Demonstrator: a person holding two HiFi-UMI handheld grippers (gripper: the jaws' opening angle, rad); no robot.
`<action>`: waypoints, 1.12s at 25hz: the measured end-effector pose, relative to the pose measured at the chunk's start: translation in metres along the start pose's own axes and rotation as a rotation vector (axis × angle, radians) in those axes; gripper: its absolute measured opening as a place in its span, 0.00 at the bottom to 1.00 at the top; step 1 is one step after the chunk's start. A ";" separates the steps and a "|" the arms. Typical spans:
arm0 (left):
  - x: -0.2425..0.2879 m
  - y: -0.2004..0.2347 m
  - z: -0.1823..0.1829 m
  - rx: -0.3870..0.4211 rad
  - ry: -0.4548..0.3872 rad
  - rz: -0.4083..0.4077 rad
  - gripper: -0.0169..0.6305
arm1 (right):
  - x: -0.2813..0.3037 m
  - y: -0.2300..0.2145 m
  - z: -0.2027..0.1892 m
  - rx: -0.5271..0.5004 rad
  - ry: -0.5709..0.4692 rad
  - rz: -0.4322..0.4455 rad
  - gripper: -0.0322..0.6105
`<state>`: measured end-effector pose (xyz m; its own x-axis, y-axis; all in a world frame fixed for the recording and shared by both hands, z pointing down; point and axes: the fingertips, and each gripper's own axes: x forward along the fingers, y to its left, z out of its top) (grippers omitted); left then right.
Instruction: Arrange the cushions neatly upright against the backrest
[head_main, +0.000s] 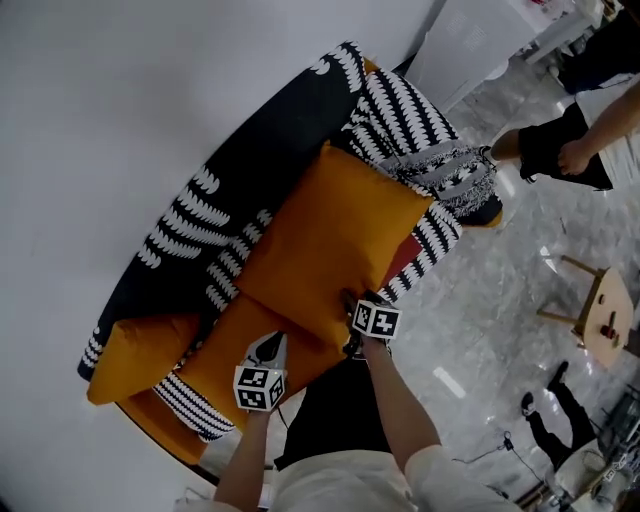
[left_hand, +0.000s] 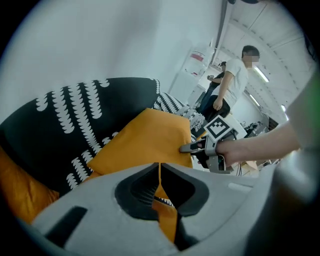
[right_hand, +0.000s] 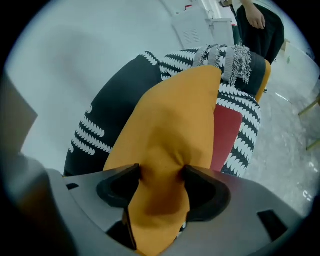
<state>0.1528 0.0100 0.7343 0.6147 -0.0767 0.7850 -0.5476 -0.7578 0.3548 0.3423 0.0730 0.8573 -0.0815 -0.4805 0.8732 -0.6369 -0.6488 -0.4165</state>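
Here, a black sofa (head_main: 250, 170) with white scallop markings runs from the lower left of the head view to the upper right, its backrest toward the wall. Across the middle of the seat leans the large orange cushion (head_main: 330, 240), tilted back but not yet square against the backrest. A fringed black-and-white textile (head_main: 445, 170), cushion or throw, sits at the upper right end. A second orange cushion (head_main: 135, 350) lies slumped at the lower left end, and a small striped cushion (head_main: 190, 405) rests just beside it at the seat's front edge.

The person works the large cushion from its near side. The right gripper (right_hand: 161, 172) has its jaws spread wide, with the cushion's corner bulging between them and brushing both without being clamped. The left gripper (left_hand: 160, 175) has its jaws pressed together on a thin fold of orange cloth, apparently the same cushion's near edge.

The cushion looks light, soft and baggy. Its cover creases and its filling sags, so a pinch at one corner would likely let it flop. A hold on two corners or along a seam, with the base nudged toward the backrest, seems the surer way to stand it up.

Counted in the head view: one sofa, two orange cushions, one fringed textile, one striped cushion, two grippers. The orange cloth under the left gripper may be seat or a further cushion; which cannot be told.
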 end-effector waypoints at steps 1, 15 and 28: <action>-0.002 0.003 0.000 -0.010 -0.001 0.005 0.05 | -0.001 0.001 0.001 -0.013 0.007 -0.004 0.47; -0.044 -0.035 0.074 -0.005 -0.117 -0.030 0.05 | -0.116 0.055 0.082 -0.302 -0.048 -0.048 0.07; -0.025 -0.102 0.145 -0.006 -0.207 -0.201 0.05 | -0.238 0.061 0.175 -0.934 -0.078 -0.205 0.07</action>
<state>0.2756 -0.0046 0.6043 0.8136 -0.0561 0.5787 -0.4058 -0.7676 0.4961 0.4570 0.0441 0.5801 0.1291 -0.4699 0.8732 -0.9899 -0.0083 0.1418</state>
